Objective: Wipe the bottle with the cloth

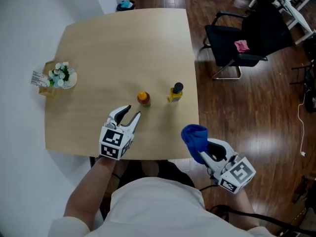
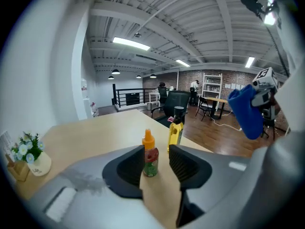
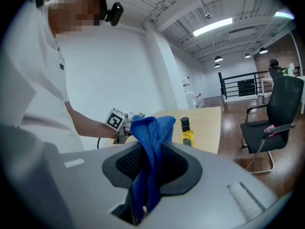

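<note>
Two bottles stand near the front right of the tan table (image 1: 113, 43). One is small with an orange cap (image 1: 143, 98) (image 2: 150, 156); the other is yellow with a black cap (image 1: 175, 93) (image 2: 175, 131) (image 3: 186, 133). My left gripper (image 1: 133, 111) (image 2: 156, 165) is open just short of the orange-capped bottle, which shows through the gap beyond its jaws, untouched. My right gripper (image 1: 201, 149) (image 3: 151, 163) hangs off the table's front right corner, shut on a blue cloth (image 1: 193, 135) (image 3: 150, 137) (image 2: 247, 111) that bunches up out of its jaws.
A small pot of flowers (image 1: 61, 76) (image 2: 29, 155) sits at the table's left edge beside a tan box. A black chair (image 1: 247, 38) with a pink item on its seat stands on the wooden floor to the right.
</note>
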The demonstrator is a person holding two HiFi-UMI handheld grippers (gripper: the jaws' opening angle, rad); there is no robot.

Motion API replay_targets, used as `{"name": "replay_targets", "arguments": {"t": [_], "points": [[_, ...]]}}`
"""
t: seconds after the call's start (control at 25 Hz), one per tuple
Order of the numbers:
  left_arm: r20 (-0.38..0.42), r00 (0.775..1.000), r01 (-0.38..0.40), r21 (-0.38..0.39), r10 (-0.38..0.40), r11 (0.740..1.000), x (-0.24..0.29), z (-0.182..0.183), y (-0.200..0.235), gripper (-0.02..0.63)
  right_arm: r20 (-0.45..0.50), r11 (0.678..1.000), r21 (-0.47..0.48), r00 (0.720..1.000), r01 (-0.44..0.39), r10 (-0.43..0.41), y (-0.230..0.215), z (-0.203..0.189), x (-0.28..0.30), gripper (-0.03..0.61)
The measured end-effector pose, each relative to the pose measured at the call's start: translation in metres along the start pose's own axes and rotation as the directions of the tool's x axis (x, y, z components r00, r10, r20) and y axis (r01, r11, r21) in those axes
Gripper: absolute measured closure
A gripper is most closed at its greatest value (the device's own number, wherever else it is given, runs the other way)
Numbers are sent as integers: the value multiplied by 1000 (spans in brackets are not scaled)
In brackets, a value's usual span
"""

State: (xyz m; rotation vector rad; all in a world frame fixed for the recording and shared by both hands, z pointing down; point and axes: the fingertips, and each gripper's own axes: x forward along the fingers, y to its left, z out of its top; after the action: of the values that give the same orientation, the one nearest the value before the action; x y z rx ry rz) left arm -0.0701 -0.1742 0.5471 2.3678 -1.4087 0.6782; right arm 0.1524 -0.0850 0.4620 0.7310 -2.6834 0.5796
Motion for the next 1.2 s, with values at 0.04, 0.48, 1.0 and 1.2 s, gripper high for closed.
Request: {"name": "replay_targets", "arguments": {"t": [0.04, 0.48, 1.0, 1.2], "points": [[-5, 1000, -3, 3, 3, 1000, 14, 2, 7, 435, 1, 1000, 8, 1000, 19, -19, -3, 2, -1, 483], [-4, 994, 106, 69, -106, 992, 90, 2, 17, 415, 9, 964, 74, 966, 256, -258, 6, 8, -8, 482], [41, 959, 275, 120, -282, 954, 33, 39, 7, 457, 51, 959, 23, 957, 284, -284, 42, 36, 15, 483], [64, 928, 343, 232, -366, 910, -30, 79, -2, 457, 127, 975, -95, 974, 200, -188, 55, 86, 53, 483]]}}
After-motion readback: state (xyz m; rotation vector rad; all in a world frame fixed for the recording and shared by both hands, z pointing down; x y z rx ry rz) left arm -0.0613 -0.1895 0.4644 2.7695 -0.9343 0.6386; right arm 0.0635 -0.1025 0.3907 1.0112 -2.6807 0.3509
